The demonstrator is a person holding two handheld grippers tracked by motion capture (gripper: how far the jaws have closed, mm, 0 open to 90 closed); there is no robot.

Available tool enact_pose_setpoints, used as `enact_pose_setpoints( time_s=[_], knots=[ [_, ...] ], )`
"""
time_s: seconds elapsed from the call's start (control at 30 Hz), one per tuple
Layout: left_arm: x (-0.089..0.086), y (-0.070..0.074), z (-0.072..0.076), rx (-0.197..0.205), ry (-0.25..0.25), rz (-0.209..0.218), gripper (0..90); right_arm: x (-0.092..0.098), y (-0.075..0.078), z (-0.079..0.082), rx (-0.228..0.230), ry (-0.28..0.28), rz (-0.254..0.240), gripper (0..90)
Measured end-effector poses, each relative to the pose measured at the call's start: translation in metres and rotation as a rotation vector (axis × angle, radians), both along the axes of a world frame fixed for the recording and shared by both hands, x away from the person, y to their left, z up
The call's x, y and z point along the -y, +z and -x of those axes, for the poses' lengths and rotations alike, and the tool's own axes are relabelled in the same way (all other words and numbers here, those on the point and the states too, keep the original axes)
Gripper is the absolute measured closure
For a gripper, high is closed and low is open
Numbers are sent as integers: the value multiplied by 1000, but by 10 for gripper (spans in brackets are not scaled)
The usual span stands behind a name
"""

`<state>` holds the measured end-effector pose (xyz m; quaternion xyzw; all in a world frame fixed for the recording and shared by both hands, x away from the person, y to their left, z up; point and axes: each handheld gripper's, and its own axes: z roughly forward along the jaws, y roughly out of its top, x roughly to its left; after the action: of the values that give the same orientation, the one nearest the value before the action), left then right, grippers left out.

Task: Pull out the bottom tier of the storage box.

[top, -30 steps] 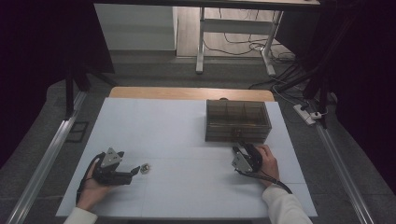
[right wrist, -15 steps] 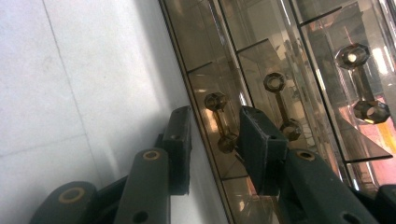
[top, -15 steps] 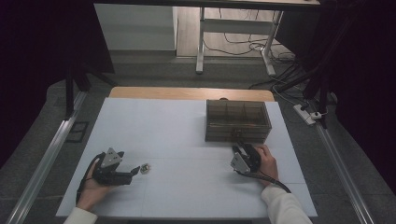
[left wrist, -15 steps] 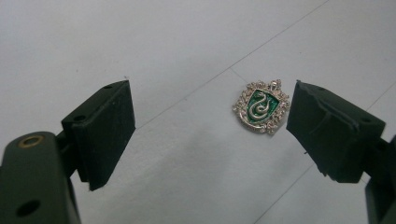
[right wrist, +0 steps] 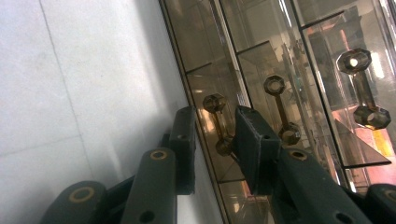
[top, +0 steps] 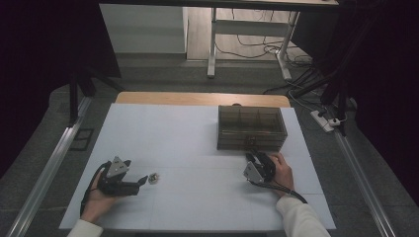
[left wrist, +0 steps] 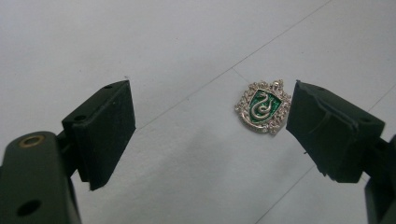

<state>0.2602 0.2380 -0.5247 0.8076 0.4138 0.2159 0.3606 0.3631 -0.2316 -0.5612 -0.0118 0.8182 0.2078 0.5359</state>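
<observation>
A small silver crest badge with a green centre (left wrist: 263, 106) lies flat on the white table; in the high view the badge (top: 153, 177) is at the front left. My left gripper (left wrist: 212, 100) rests low on the table (top: 143, 180), open wide, with the badge just inside its right jaw and untouched. At the front of the smoked clear drawer box (top: 252, 127) is my right gripper (top: 253, 155). In the right gripper view its jaws (right wrist: 215, 114) straddle the lowest drawer's amber handle (right wrist: 218, 125). They have just been closing, with the handle between them and a thin gap left.
Two more drawer handles (right wrist: 281, 109) (right wrist: 364, 88) sit on the box's front beside the straddled one. The white table top (top: 197, 143) spreads between the two hands. Metal rails (top: 47, 168) run along both sides, and beyond the far edge cables lie on the floor.
None of the high views shows either hand shifting. The badge and the box stay where they were.
</observation>
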Motion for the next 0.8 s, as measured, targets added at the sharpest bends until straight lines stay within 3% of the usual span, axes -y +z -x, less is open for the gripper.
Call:
enact_pose_setpoints(
  time_s=[0.43, 0.8],
  knots=[
    [-1, 0, 0, 4, 2, 0, 150, 1, -2, -3, 30, 15, -5, 730],
    [-1, 0, 1, 5, 3, 0, 151, 1, -3, -4, 45, 15, 21, 753]
  ],
)
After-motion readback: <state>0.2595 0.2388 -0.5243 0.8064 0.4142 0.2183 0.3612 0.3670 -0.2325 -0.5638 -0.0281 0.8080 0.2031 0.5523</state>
